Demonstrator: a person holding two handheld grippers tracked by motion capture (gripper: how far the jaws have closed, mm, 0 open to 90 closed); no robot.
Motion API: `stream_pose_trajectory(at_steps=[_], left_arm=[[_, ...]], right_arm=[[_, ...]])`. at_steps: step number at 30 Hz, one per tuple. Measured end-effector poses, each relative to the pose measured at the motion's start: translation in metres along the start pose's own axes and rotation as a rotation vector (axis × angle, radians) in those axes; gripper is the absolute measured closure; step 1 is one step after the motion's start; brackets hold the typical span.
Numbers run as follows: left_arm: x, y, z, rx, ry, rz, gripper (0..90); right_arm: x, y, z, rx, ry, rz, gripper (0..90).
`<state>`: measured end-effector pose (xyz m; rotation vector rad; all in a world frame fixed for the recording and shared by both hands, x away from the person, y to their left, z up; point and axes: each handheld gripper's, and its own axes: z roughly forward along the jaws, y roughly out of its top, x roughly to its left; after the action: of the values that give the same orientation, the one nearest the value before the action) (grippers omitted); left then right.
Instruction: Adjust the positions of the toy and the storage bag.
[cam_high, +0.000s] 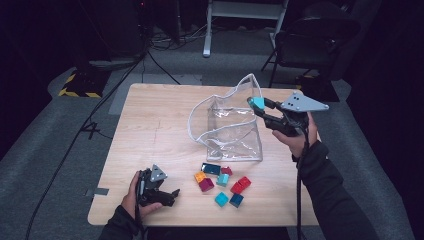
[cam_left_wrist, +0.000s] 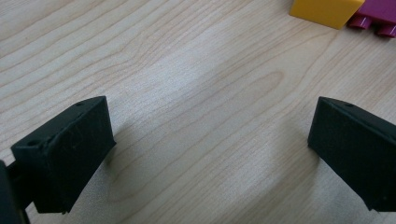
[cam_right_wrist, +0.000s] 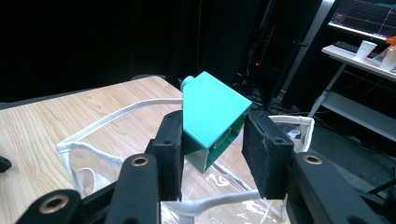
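In the high view, the right tongs (cam_high: 258, 104) hold a turquoise block (cam_high: 258, 103) in the air, just at the upper edge of the clear bag (cam_high: 231, 131) that stands open on the wooden surface (cam_high: 150, 130). The bag looks empty as far as I can see, though its plastic reflects light, so I am not sure. In front of the bag a group of blocks (cam_high: 223, 179) lies loose on the surface: yellow, magenta, red, teal and dark ones. The left tongs (cam_high: 173, 194) rest low near the front edge, to the left of this group, and grasp nothing.

In the left gripper view, the two jaws stand wide apart over bare wood. A yellow block (cam_left_wrist: 325, 11) and a magenta block (cam_left_wrist: 379, 14) lie at the top edge, a little ahead.

In the right gripper view, the right tongs (cam_right_wrist: 212, 140) are clenched on the turquoise block (cam_right_wrist: 211, 116), which sits tilted between the pads, above the white rim of the bag (cam_right_wrist: 116, 114).

My judgement: the packing is only at its start. One block is about to be dropped in, and all the others on the surface remain to be moved.
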<state>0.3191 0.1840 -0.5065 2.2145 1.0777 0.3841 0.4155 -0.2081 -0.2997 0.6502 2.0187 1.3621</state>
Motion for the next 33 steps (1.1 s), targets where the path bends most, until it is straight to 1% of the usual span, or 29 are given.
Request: stream_pose_trajectory(at_steps=[6, 14, 17, 20, 24, 25, 28, 30, 33], left_arm=[[0.000, 0.000, 0.000, 0.000, -0.001, 0.001, 0.4], [0.000, 0.000, 0.000, -0.002, -0.001, 0.002, 0.3], [0.000, 0.000, 0.000, -0.001, -0.003, 0.002, 0.3], [0.000, 0.000, 0.000, 0.000, -0.002, 0.003, 0.3], [0.000, 0.000, 0.000, -0.001, -0.003, 0.002, 0.3], [0.000, 0.000, 0.000, 0.000, -0.003, 0.003, 0.3], [0.000, 0.000, 0.000, -0.001, -0.004, 0.000, 0.3], [0.000, 0.000, 0.000, -0.001, -0.006, 0.000, 0.3], [0.000, 0.000, 0.000, -0.002, -0.006, 0.001, 0.3]], right_arm=[[0.002, 0.000, 0.006, 0.013, -0.001, 0.004, 59.8], [0.001, -0.002, 0.012, 0.024, -0.003, 0.020, 59.8], [0.001, -0.002, 0.017, 0.035, 0.007, 0.027, 59.8], [0.002, -0.003, 0.024, 0.051, -0.004, 0.030, 59.7], [0.003, -0.004, 0.027, 0.064, 0.003, 0.030, 59.5], [0.003, -0.005, 0.028, 0.068, -0.004, 0.026, 59.0], [0.005, -0.004, 0.031, 0.074, -0.027, 0.024, 50.7], [0.005, -0.005, 0.032, 0.076, -0.025, 0.028, 50.9], [0.008, -0.005, 0.032, 0.076, -0.025, 0.020, 49.8]])
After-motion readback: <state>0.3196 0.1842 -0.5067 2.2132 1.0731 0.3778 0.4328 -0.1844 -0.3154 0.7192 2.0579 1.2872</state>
